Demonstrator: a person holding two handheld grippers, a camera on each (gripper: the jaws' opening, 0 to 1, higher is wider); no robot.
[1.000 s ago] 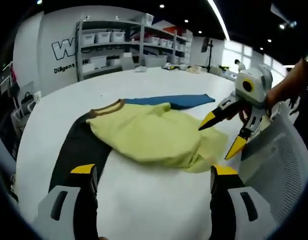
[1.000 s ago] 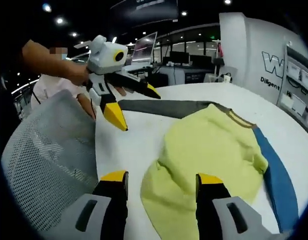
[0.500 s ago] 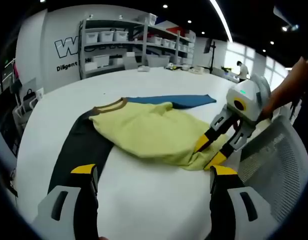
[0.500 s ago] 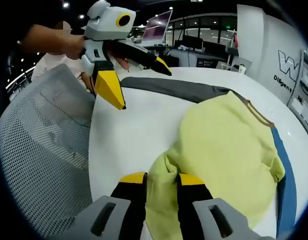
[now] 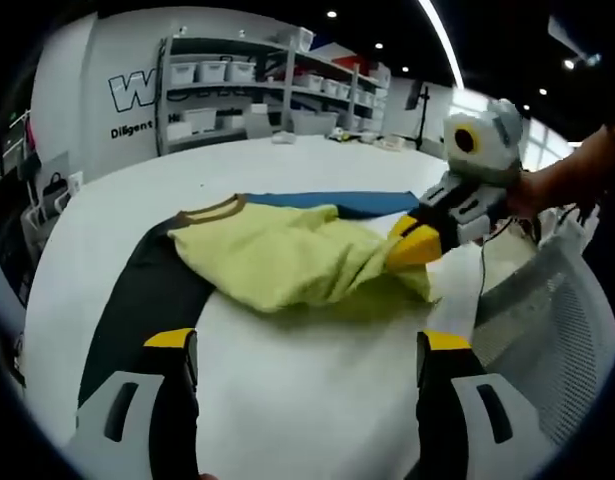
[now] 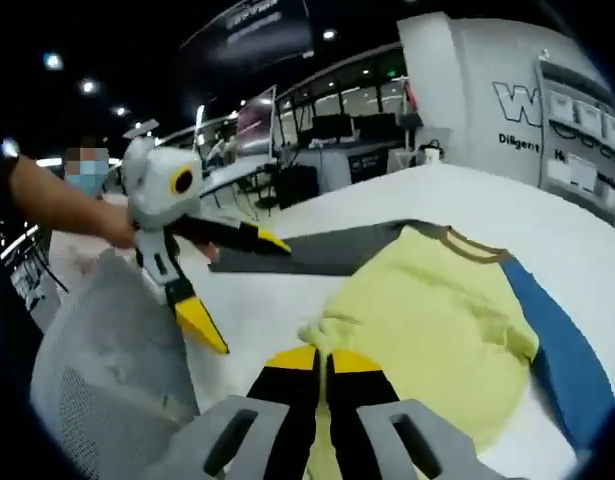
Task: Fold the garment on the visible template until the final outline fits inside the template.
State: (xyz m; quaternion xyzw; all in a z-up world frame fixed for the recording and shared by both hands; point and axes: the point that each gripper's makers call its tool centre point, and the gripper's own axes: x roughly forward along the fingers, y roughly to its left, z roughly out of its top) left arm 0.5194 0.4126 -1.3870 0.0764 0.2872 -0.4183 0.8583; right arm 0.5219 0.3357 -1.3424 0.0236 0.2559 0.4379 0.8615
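Observation:
A yellow garment (image 5: 277,260) lies crumpled on the white table (image 5: 317,400), its dark grey sleeve (image 5: 147,300) stretched toward me and its blue sleeve (image 5: 337,200) along the far side. My right gripper (image 6: 322,360) is shut on the garment's yellow hem (image 6: 322,335), which is bunched and raised off the table; in the left gripper view my right gripper (image 5: 412,243) comes in from the right, holding that corner. My left gripper (image 5: 307,345) is open near the table's front, nothing between its jaws. It hangs open over the table's edge in the right gripper view (image 6: 245,292).
A grey mesh chair (image 5: 547,320) stands against the table edge beside the held corner and lies low in the right gripper view (image 6: 107,360). Shelves with white bins (image 5: 247,90) line the far wall. Desks with monitors (image 6: 337,120) stand beyond the table.
My right gripper has shut on the yellow hem and lifted it, pulling the corner up and inward. My left gripper has stayed open near the front edge.

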